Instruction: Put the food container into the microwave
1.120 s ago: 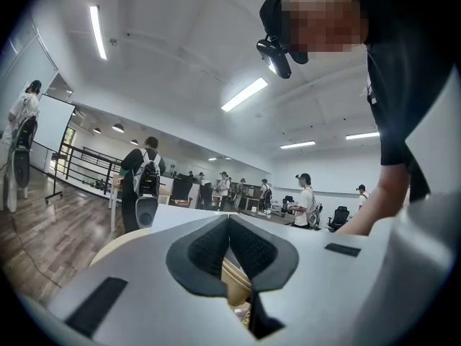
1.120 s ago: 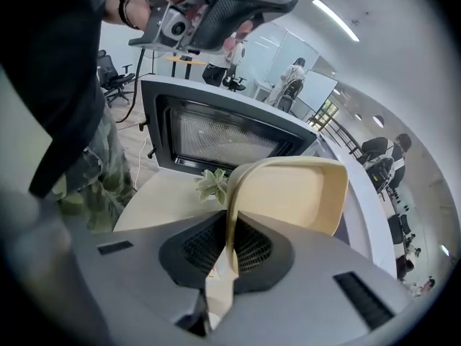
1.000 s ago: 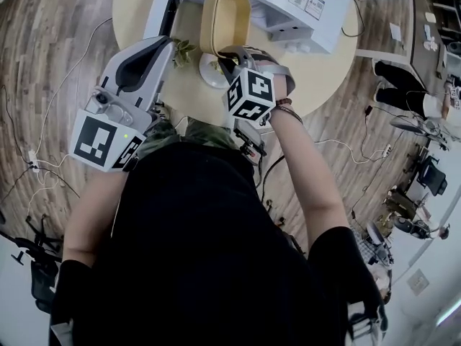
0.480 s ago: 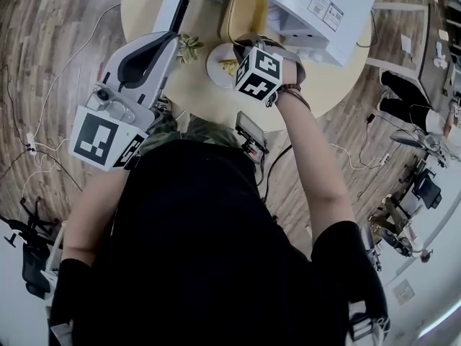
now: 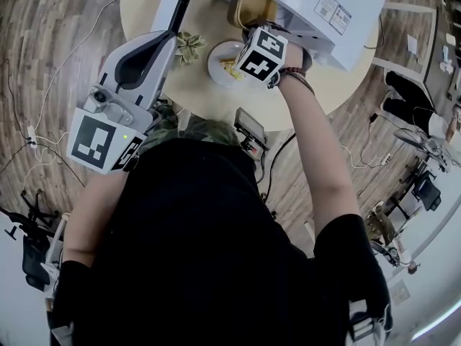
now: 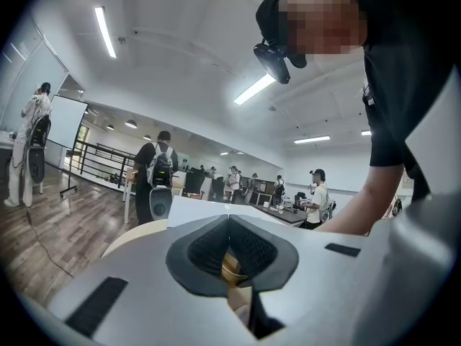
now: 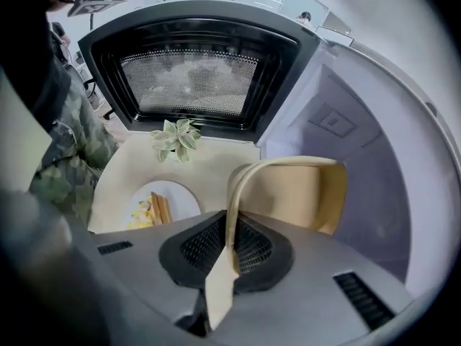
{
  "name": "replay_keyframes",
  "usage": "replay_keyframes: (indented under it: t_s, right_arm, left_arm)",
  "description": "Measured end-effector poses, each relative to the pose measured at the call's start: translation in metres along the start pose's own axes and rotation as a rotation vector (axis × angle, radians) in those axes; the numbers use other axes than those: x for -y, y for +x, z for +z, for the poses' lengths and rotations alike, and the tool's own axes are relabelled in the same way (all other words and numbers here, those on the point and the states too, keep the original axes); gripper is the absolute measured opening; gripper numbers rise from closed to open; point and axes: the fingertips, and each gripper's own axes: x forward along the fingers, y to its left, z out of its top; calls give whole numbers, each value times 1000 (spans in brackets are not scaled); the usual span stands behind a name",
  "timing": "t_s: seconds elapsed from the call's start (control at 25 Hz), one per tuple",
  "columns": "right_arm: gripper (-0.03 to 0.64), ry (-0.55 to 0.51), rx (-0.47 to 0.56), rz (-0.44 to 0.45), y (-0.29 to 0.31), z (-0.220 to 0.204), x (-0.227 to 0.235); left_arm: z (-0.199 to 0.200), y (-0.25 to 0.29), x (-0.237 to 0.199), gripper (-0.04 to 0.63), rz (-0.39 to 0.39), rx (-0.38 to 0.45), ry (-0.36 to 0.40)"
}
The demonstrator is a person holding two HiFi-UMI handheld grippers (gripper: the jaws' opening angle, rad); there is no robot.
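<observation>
Far edge of round beige tabletop (image 5: 140, 13): white microwave (image 5: 317, 6), tan plastic food container (image 5: 248, 9) in its mouth, white plate (image 5: 218, 55) before it.

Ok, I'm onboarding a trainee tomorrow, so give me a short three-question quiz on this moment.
1. True or false: the microwave door stands open.
2. What is the right gripper clamping? A) a mug B) the food container C) a spoon
3. Fill in: the plate with food rests on the round ____, near the small plant.

Key: 1 true. 2 B, gripped by its wall. 3 table.
</observation>
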Motion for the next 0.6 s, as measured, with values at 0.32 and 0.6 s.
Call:
replay_keyframes:
  t_s: [0.32,0.6]
  right_arm:
    - [32,13,-36,-27,12,-2,27]
    - [32,16,-59,-26,24,-4,44]
  left_arm:
    - [-5,5,-4,20,6,-18,-5]
    - [-9,7,-5,20,8,-30,-13]
